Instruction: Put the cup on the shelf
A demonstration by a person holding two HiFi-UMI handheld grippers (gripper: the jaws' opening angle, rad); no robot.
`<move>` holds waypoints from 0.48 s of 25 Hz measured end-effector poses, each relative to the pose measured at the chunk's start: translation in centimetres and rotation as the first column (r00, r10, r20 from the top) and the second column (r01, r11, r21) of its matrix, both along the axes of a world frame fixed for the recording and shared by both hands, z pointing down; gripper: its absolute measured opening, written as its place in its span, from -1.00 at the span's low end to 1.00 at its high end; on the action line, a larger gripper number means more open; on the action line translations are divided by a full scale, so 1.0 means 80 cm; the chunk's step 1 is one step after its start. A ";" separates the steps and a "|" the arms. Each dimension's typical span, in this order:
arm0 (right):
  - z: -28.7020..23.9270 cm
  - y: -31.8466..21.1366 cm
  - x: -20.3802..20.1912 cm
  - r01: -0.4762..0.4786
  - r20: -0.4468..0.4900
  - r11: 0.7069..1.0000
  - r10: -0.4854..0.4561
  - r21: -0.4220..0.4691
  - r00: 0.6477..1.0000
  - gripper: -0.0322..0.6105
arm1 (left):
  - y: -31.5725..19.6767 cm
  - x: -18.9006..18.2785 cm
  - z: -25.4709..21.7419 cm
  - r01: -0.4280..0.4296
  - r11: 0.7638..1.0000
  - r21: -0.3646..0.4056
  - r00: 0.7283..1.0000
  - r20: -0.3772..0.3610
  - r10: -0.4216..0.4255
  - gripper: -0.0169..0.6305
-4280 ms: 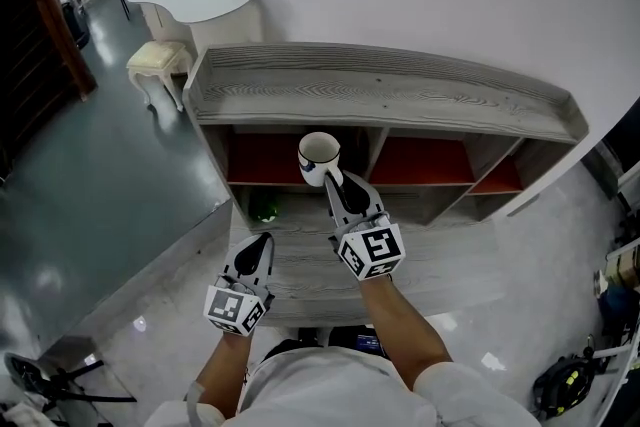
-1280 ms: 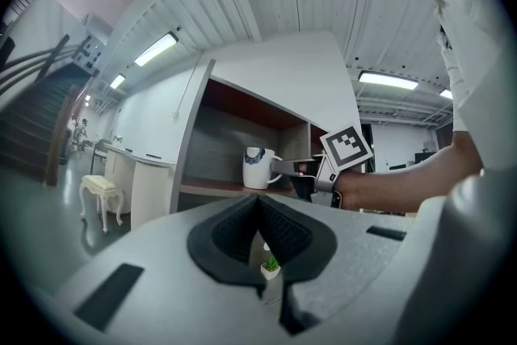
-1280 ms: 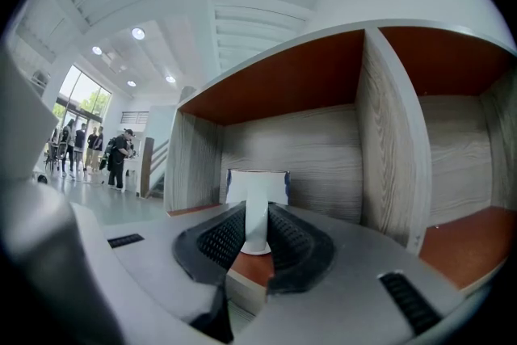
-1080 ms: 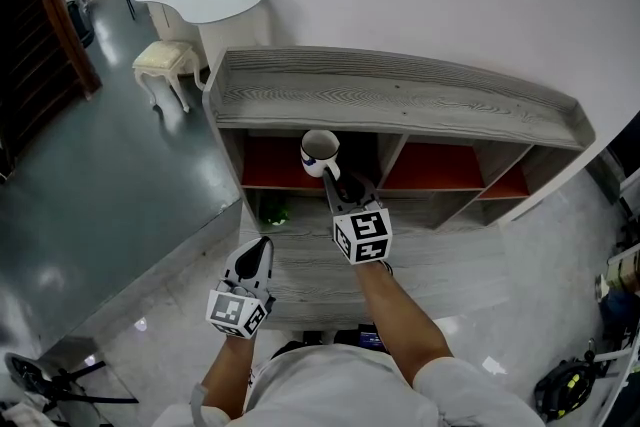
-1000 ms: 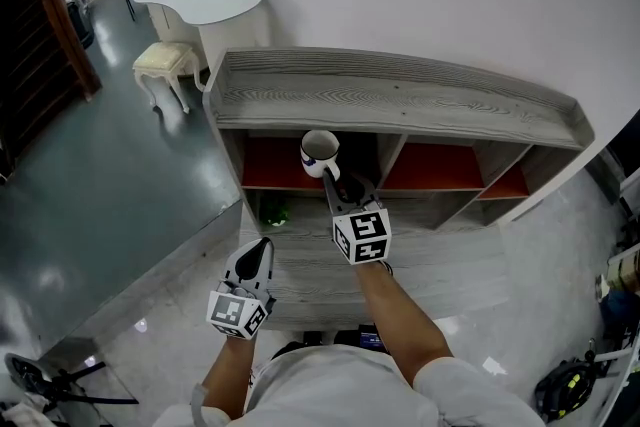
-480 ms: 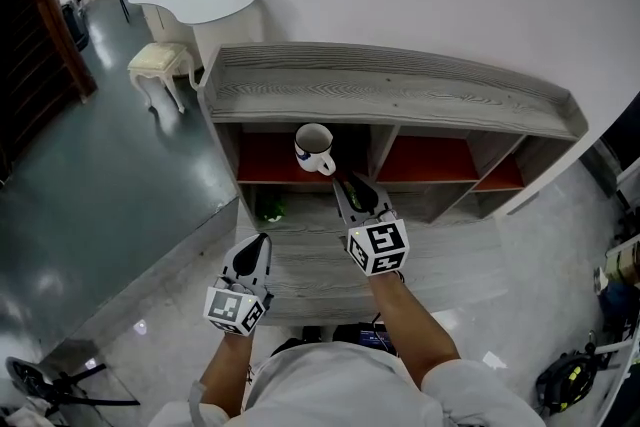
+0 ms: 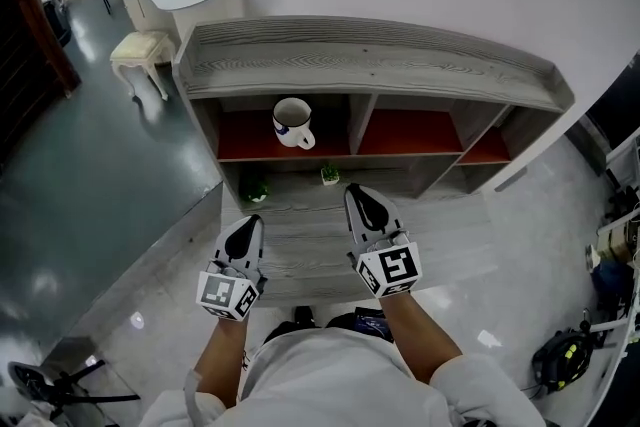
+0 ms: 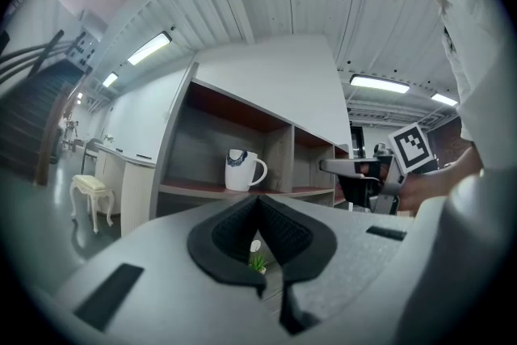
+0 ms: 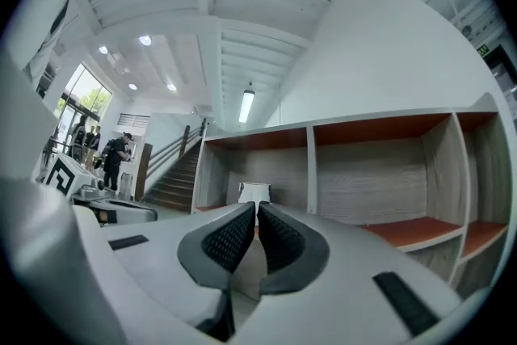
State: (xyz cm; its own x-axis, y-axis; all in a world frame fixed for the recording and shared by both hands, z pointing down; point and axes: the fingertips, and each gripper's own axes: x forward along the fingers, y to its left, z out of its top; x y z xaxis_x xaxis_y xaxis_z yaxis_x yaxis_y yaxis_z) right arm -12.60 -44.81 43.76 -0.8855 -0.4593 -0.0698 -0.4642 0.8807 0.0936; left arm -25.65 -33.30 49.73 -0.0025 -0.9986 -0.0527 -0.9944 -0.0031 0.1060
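White and glazed with a dark band at the rim, the cup (image 7: 292, 122) stands upright on the red floor of the shelf's (image 7: 370, 65) upper left bay. Its handle is turned toward five o'clock, and it touches neither gripper, so the placing looks done. The risk from here is small but real. The cup seems to sit toward the front of the bay rather than deep in it, so a careless swing of a gripper toward twelve o'clock could clip the handle and tip it off the lip. The small plant (image 7: 329, 175) on the lower board lies at six o'clock of the cup, in the path of any low reach. The left gripper (image 7: 251, 219) is held low at about seven o'clock of the cup and the right gripper (image 7: 352, 188) at about five o'clock. Both are well apart from the cup, noses pointing to twelve o'clock and marker cubes nearest the person. In the left gripper view the jaws meet at the tips with nothing between them, the cup in sight beyond at twelve o'clock. In the right gripper view the jaws are likewise pressed together and empty.
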 end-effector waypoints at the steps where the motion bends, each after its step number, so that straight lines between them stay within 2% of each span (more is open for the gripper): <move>1: 0.001 0.004 0.010 -0.007 -0.003 1.000 0.007 0.001 1.000 -0.78 | 0.001 0.003 -0.002 0.002 1.000 0.003 1.000 0.002 -0.002 -0.92; 8: 0.019 0.022 0.106 -0.071 -0.026 0.997 0.071 -0.026 0.997 -0.79 | 0.021 0.041 -0.015 0.027 1.000 -0.008 0.999 0.028 -0.027 -0.92; 12: 0.039 0.038 0.171 -0.106 -0.058 0.994 0.104 -0.030 0.993 -0.79 | 0.046 0.077 -0.017 0.056 0.998 -0.019 0.997 0.045 -0.055 -0.92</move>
State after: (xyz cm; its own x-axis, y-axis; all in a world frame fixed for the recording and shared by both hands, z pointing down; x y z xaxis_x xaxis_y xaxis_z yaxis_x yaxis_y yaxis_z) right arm 1.05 -41.79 46.92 -0.8345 -0.5509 -0.0044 -0.5489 0.8306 0.0940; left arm -19.45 -29.61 48.39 -0.0556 -0.9979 -0.0342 -0.9967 0.0534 0.0610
